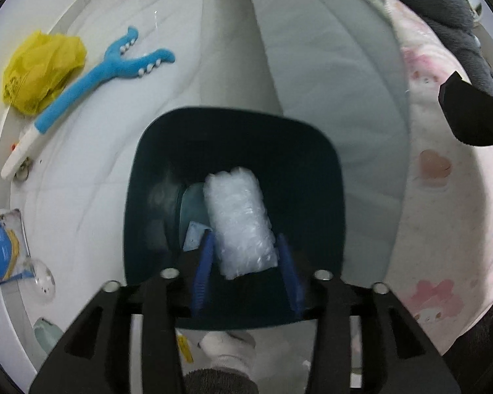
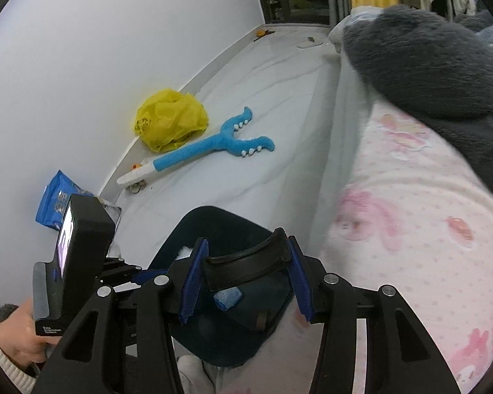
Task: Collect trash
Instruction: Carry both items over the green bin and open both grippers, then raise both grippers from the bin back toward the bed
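Observation:
In the left wrist view a roll of clear bubble wrap [image 1: 240, 220] hangs over the mouth of a dark teal bin [image 1: 138, 177] on the floor. My left gripper [image 1: 245, 234] points down into the bin. It is open, with the roll between its blue fingers [image 1: 202, 269] and a small gap on the right side. My right gripper [image 2: 246, 241] is shut on a black curved plastic piece [image 2: 246, 262], held over the same bin [image 2: 213, 218]. A light-blue scrap [image 2: 228, 297] lies inside the bin.
On the white floor by the wall lie a yellow plastic bag [image 2: 171, 118], a blue forked plush stick [image 2: 213, 144] and a blue packet [image 2: 54, 203]. Pink patterned bedding [image 2: 410, 213] and a grey fluffy blanket [image 2: 427, 59] rise on the right. A white-socked foot [image 1: 226, 344] stands beside the bin.

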Tool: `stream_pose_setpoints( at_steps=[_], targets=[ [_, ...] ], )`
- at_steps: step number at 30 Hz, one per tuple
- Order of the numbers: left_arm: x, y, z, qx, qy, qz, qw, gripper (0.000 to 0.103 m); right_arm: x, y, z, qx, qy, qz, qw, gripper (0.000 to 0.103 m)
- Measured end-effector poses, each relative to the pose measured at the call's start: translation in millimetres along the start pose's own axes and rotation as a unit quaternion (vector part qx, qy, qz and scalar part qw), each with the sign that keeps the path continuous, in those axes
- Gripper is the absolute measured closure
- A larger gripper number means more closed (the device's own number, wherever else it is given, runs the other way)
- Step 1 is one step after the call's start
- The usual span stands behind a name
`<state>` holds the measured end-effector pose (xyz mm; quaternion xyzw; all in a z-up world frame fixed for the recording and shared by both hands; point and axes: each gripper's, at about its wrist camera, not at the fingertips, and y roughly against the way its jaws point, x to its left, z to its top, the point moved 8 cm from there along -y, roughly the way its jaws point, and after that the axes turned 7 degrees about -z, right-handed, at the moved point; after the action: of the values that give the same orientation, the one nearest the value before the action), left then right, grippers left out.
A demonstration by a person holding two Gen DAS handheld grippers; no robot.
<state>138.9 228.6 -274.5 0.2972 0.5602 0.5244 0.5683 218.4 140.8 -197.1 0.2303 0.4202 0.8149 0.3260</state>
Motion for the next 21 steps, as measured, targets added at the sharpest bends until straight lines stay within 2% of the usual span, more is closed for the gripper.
stream_pose_setpoints(
  at_steps=[4,11,15,21],
  targets=[
    [10,8,-2,-0.004,0.008,-0.005,0.9999,0.035,10,-14,-2,0.013,0.005,-0.002,1.0,0.054],
    [20,34,3,-0.048,0.004,-0.011,0.9988,0.031,24,-38,-5,0.034,0.008,-0.005,0.999,0.054],
    [22,54,8,-0.087,-0.01,-0.014,0.9961,0.031,34,-55,-10,0.05,0.015,-0.009,0.999,0.054],
    [29,79,13,-0.125,-0.016,-0.011,0.9919,0.03,38,-82,-18,0.077,0.004,-0.009,0.997,0.054]
  ],
)
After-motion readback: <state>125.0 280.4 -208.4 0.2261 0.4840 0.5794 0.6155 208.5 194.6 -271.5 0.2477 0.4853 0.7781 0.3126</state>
